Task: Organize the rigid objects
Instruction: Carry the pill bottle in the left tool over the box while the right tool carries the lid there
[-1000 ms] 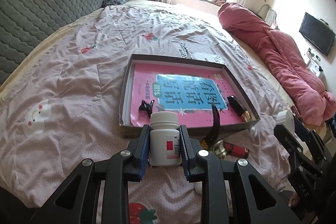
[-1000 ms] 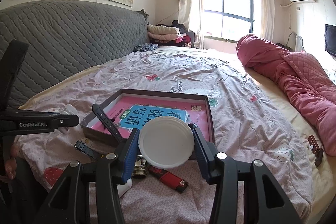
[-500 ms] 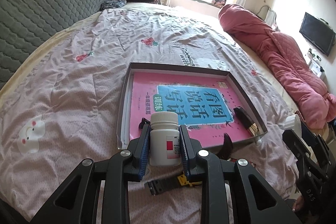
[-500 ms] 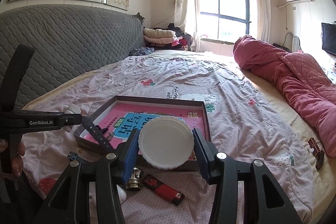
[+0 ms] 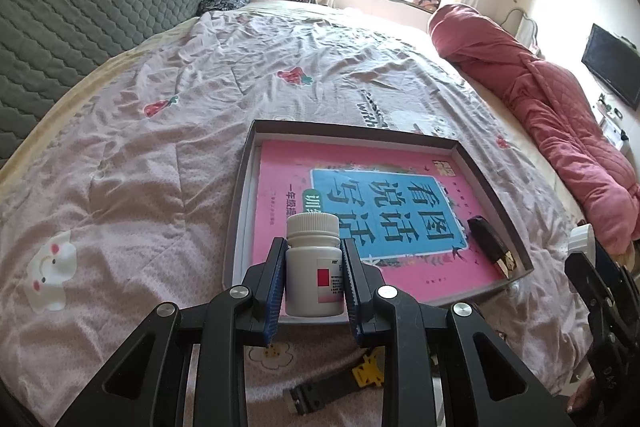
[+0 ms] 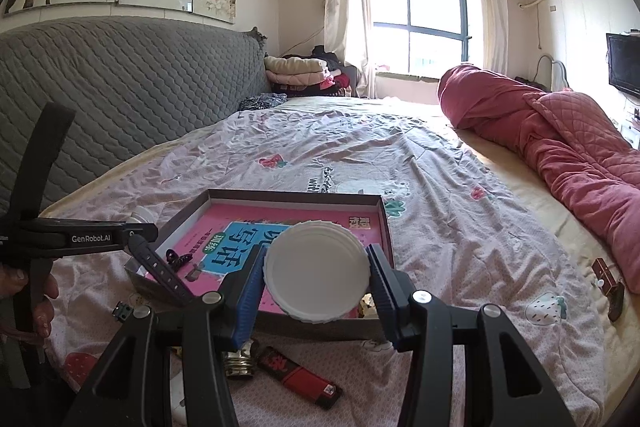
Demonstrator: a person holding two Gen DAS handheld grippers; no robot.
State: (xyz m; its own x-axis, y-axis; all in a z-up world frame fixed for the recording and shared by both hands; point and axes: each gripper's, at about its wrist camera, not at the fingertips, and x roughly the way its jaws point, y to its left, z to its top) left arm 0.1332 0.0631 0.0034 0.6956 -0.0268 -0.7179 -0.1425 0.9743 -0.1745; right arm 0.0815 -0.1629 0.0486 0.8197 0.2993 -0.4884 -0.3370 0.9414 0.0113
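Jaws of the left gripper (image 5: 313, 273) clamp a white pill bottle (image 5: 313, 269) upright above the tray (image 5: 492, 183); right gripper (image 6: 316, 277) jaws pinch a white lid (image 6: 316, 277).

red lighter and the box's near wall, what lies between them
Only bare bedspread between the red lighter and the box, in the right wrist view.

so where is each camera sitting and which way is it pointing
Left wrist: sits behind the left gripper, looks over the bed into the tray; its fingers clamp a white pill bottle.
Right wrist: sits behind the right gripper, faces the window; its fingers clamp a white lid.
Shared: the tray and pink book.
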